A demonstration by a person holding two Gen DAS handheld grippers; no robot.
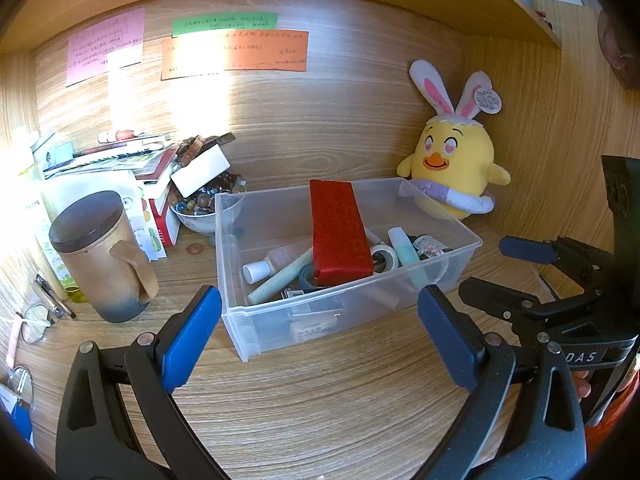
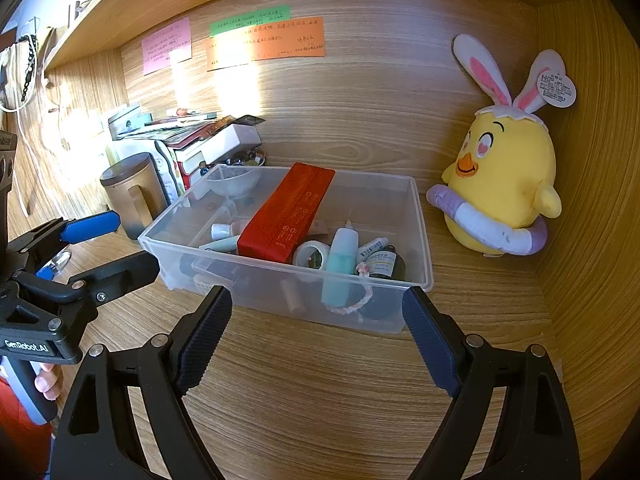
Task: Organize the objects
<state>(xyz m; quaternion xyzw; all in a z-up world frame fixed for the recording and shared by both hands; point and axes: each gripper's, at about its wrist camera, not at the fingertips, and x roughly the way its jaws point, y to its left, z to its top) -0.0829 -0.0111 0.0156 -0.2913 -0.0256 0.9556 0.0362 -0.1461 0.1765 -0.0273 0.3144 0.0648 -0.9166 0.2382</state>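
Note:
A clear plastic bin stands on the wooden desk. In it lie a red box, a teal bottle, a tape roll, a small white-capped bottle and other small items. My left gripper is open and empty, just in front of the bin. My right gripper is open and empty, also just in front of the bin. Each gripper shows in the other's view, the right one in the left wrist view and the left one in the right wrist view.
A yellow chick plush with bunny ears sits at the back right. A brown lidded mug, a bowl of marbles and a pile of books are left of the bin. Paper notes hang on the back wall.

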